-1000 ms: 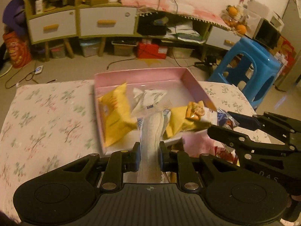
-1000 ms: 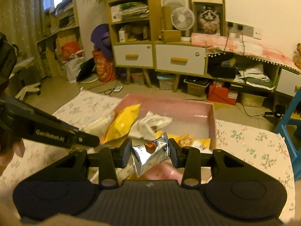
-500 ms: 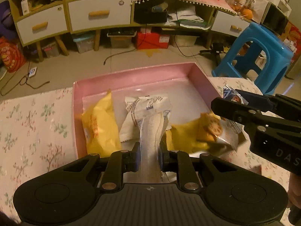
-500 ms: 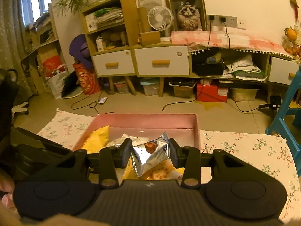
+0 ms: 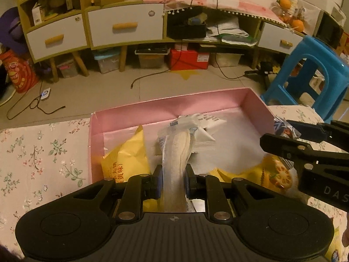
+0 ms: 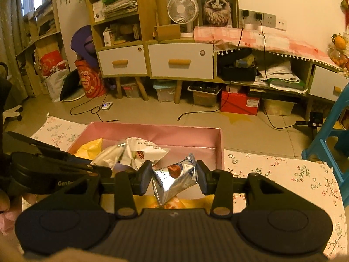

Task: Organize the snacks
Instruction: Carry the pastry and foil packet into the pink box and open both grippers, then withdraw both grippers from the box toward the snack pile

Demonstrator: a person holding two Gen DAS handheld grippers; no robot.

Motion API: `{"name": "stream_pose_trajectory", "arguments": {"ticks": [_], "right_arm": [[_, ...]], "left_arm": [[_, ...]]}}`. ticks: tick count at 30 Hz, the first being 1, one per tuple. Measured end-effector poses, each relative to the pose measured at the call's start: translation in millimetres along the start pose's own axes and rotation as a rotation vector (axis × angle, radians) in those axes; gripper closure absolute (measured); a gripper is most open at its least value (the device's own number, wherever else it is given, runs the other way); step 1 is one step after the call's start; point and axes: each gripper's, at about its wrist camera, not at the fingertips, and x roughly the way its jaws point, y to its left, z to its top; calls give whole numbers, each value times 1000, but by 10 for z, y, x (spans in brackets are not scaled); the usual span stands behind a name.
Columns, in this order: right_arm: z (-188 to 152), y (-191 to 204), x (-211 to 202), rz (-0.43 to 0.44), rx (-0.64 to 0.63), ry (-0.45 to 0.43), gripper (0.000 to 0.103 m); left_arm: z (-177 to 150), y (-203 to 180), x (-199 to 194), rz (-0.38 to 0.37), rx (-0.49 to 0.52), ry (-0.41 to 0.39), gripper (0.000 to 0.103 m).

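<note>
I am putting snacks into the pink box [image 5: 139,111] — both are over it now. My left gripper [image 5: 173,180] pinches a long clear packet [image 5: 176,152]. My right gripper [image 6: 174,175] pinches a silver packet [image 6: 172,179]. Next I think I let go — gently.

Pink box [image 5: 165,107] is open on top — bare floor shows at its far right corner and along the far wall, with access from above. Its left and middle are taken up by a yellow packet [image 5: 127,159] and a white wrapper [image 5: 205,131]; a yellow biscuit packet [image 5: 274,172] lies at the near right. The right gripper [image 5: 281,135] reaches in over the right wall — it blocks that side.
</note>
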Motion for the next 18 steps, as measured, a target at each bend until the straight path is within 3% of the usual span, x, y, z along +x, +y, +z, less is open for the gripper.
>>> {"name": "stream_pose_trajectory", "arguments": {"ticks": [7,9,12,15,18], "right_arm": [[17,6,-20,-6,6,1,49],[26,6,-46,-8,13,-2,39],[38,-5,-114,-13,33,-7,22],[49,-27,-183,-22,39,-6,20],[58,-37,-279,-32,44,-10,18]], "left_arm": [[25,-14,-73,-22,15,-35,71],[29,-41,-114,-21,25,-43,57],[17,-70,-196,-25,37,-53,46],[4,-75,-271,-23,44,-53,36],[-26,-62,-366,-27,31,-58,32]]}}
